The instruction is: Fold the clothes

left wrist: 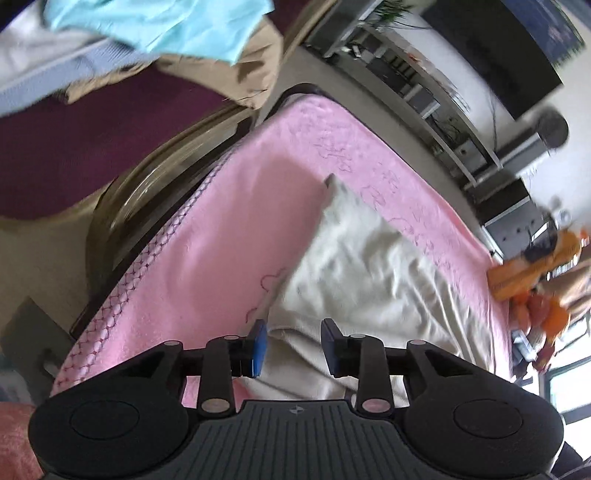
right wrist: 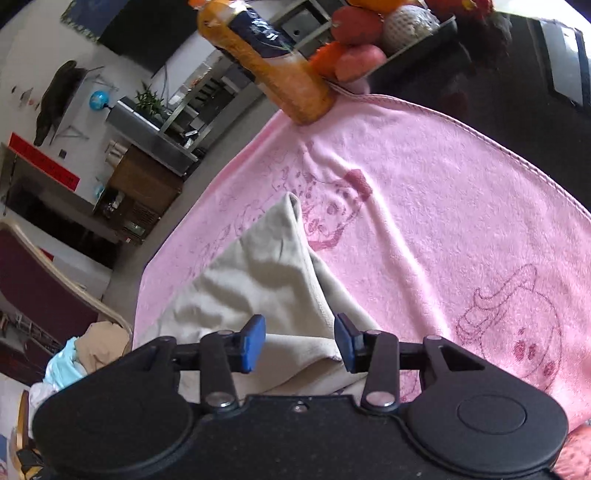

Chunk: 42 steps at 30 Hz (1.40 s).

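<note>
A cream-white garment (left wrist: 362,273) lies crumpled on a pink towel (left wrist: 236,236) that covers the table. In the left wrist view my left gripper (left wrist: 293,345) hovers over the garment's near edge, its blue pads apart and the cloth lying loose below them. In the right wrist view the same garment (right wrist: 266,273) shows as a folded wedge on the pink towel (right wrist: 443,221). My right gripper (right wrist: 300,341) stands over the garment's near fold, jaws apart, with cloth below the gap and not pinched.
A pile of clothes, light blue (left wrist: 159,26) and tan (left wrist: 236,70), lies on a dark red chair (left wrist: 92,147) to the left. An orange packet (right wrist: 266,62) and a tray of fruit (right wrist: 369,33) sit at the towel's far edge. Shelves and a dark screen line the wall.
</note>
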Tool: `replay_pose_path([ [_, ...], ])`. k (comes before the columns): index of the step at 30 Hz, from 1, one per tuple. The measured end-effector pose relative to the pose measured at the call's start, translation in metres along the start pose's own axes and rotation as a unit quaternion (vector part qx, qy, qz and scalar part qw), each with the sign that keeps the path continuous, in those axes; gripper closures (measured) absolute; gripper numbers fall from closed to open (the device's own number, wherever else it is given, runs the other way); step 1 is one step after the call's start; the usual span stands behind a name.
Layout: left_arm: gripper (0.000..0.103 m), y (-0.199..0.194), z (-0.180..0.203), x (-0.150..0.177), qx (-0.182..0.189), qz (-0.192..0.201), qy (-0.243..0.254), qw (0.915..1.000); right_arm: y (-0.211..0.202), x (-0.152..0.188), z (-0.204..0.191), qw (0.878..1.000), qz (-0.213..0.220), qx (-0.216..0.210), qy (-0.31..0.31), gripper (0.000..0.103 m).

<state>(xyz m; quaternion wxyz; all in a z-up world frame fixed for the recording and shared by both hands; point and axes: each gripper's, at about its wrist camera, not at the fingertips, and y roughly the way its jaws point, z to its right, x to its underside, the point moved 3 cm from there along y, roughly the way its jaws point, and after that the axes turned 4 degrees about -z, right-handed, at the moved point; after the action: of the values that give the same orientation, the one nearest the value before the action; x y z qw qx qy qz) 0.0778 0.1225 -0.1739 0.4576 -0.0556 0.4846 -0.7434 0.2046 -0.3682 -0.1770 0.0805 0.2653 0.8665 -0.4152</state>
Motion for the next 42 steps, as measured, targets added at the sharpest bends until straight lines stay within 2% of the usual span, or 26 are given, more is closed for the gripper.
replay_pose_path([
  [4, 0.070, 0.009, -0.012, -0.006, 0.011, -0.022, -0.052, 0.9983, 0.004, 0.001, 0.002, 1.000, -0.006, -0.005, 0.012, 0.062],
  [12, 0.070, 0.034, -0.017, -0.016, 0.040, -0.058, -0.109, 0.9916, 0.010, 0.004, -0.004, 1.000, -0.005, 0.001, -0.002, 0.062],
  [19, 0.070, 0.044, -0.036, -0.017, 0.058, -0.077, -0.182, 0.9785, 0.012, 0.004, -0.006, 1.000, -0.003, 0.001, -0.008, 0.062],
  [22, 0.074, 0.042, -0.041, -0.016, 0.074, -0.076, -0.200, 0.9741, 0.013, 0.004, -0.002, 1.000, -0.007, -0.005, 0.007, 0.062],
  [23, 0.079, 0.042, -0.041, -0.016, 0.077, -0.076, -0.202, 0.9734, 0.014, 0.004, -0.001, 1.000, -0.008, -0.006, 0.012, 0.062],
  [25, 0.087, 0.040, -0.041, -0.015, 0.079, -0.074, -0.202, 0.9735, 0.014, 0.004, 0.002, 1.000, -0.008, -0.007, 0.021, 0.062],
  [27, 0.091, 0.041, -0.039, -0.015, 0.077, -0.073, -0.199, 0.9744, 0.013, 0.003, 0.006, 0.999, -0.008, -0.008, 0.031, 0.062],
  [28, 0.099, 0.041, -0.038, -0.015, 0.075, -0.071, -0.195, 0.9752, 0.013, 0.004, 0.007, 0.999, -0.008, -0.009, 0.037, 0.062],
  [33, 0.099, 0.034, -0.027, -0.015, 0.057, -0.048, -0.145, 0.9866, 0.013, 0.003, 0.015, 0.998, -0.007, -0.005, 0.061, 0.062],
  [37, 0.099, 0.032, -0.018, -0.011, 0.024, -0.041, -0.091, 0.9948, 0.018, 0.004, 0.030, 0.993, -0.031, -0.017, 0.117, 0.062],
  [39, 0.099, 0.033, -0.015, -0.010, 0.013, -0.040, -0.076, 0.9962, 0.024, 0.005, 0.038, 0.988, -0.046, -0.012, 0.144, 0.063],
  [42, 0.099, 0.034, -0.015, -0.009, 0.010, -0.042, -0.074, 0.9963, 0.033, 0.006, 0.047, 0.981, -0.066, -0.016, 0.184, 0.071],
])
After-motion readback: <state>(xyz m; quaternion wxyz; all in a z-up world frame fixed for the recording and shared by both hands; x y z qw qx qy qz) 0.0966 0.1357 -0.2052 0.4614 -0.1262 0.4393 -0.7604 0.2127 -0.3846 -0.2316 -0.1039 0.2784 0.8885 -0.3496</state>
